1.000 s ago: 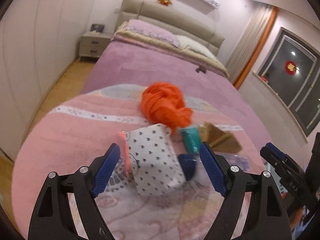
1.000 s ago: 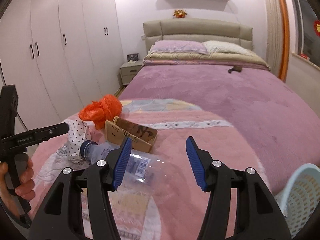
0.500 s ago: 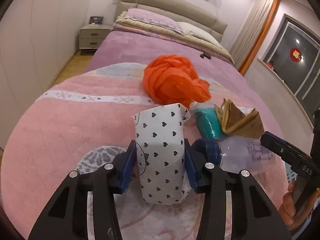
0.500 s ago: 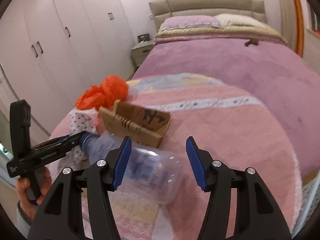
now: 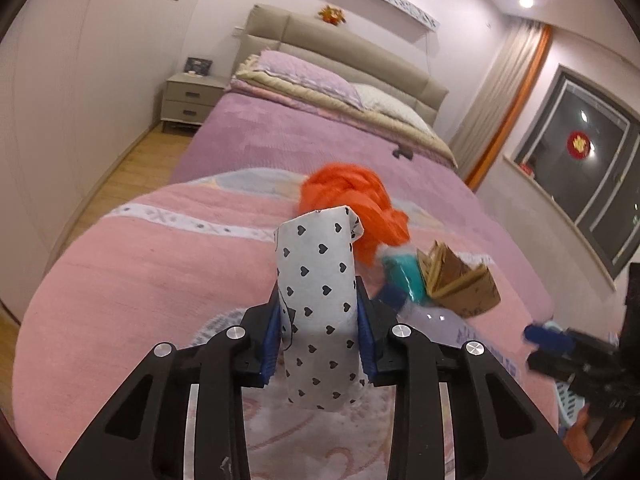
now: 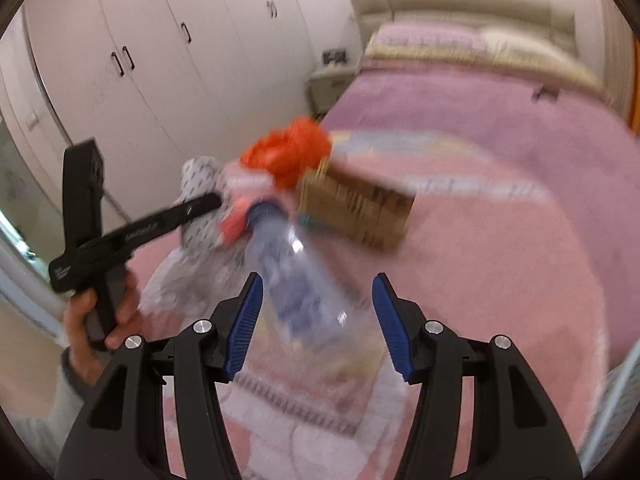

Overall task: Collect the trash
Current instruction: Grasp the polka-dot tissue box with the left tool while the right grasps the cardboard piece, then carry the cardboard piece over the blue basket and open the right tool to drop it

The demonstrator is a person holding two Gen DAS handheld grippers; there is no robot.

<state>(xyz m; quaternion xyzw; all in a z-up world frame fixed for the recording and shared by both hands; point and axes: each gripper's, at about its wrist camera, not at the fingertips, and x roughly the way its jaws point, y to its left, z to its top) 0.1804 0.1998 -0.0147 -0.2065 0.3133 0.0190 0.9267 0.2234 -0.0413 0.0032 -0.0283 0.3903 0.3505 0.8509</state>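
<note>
My left gripper (image 5: 318, 334) is shut on a white paper cup with black hearts (image 5: 316, 280) and holds it upright above the pink blanket. Behind it lie a crumpled orange bag (image 5: 348, 204), a teal wrapper (image 5: 404, 276), a brown cardboard box (image 5: 460, 284) and a clear plastic bottle with a blue cap (image 5: 424, 316). My right gripper (image 6: 316, 322) is open, with the bottle (image 6: 296, 280) lying between its blue pads. The cup (image 6: 196, 176), orange bag (image 6: 292, 152) and box (image 6: 356, 208) show blurred beyond.
The trash lies on a pink blanket (image 5: 140, 272) at the foot of a purple bed (image 5: 300, 140). A pale basket (image 6: 616, 400) is at the lower right edge. White wardrobes (image 6: 160, 60) and a nightstand (image 5: 188, 100) stand to the left.
My left gripper closed on the heart cup and lifted it upright. My right gripper moved forward and down until the bottle lay between its open pads.
</note>
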